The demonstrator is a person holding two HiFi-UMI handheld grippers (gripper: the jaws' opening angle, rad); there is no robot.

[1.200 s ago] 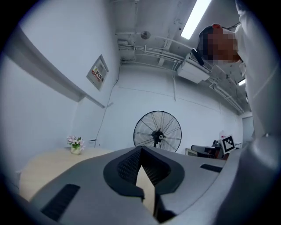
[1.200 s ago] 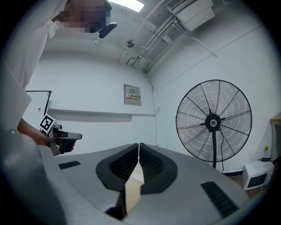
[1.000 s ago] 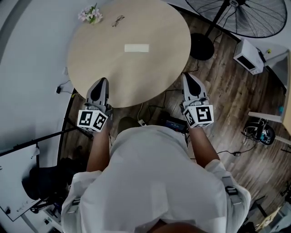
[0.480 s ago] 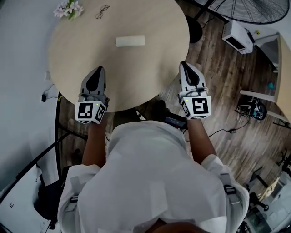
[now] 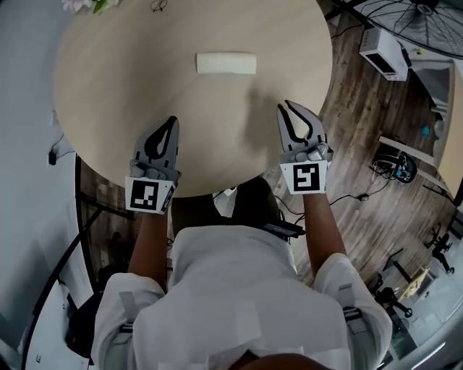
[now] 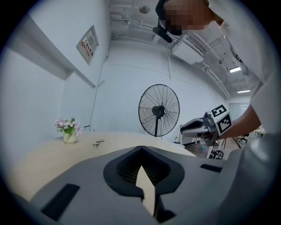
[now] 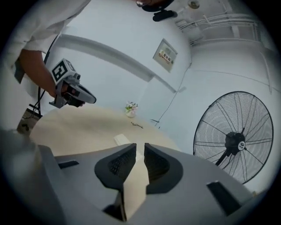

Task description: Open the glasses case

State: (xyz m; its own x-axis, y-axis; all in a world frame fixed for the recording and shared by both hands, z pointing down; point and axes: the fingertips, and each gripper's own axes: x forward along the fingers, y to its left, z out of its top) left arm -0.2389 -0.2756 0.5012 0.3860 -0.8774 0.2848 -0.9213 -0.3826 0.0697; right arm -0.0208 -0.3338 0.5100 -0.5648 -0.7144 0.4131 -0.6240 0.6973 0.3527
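Note:
A white glasses case [image 5: 226, 63] lies shut on the round wooden table [image 5: 108, 94], beyond both grippers; in the right gripper view the case [image 7: 122, 140] shows just past the jaws. My left gripper [image 5: 172, 121] hovers over the table's near edge, its jaws meeting at the tips with nothing between them [image 6: 141, 147]. My right gripper [image 5: 293, 110] hangs over the near right edge, its jaws a narrow gap apart and empty [image 7: 139, 145]. Neither gripper touches the case.
A pair of glasses [image 5: 159, 6] and a small vase of flowers [image 5: 83, 3] sit at the table's far left. A standing fan [image 5: 419, 18] and a white box [image 5: 383, 52] are on the floor to the right. Cables lie under the table's near edge.
Both grippers have moved forward from beside the person's body to over the table's near edge, closer to the case. The case has not moved on the table.

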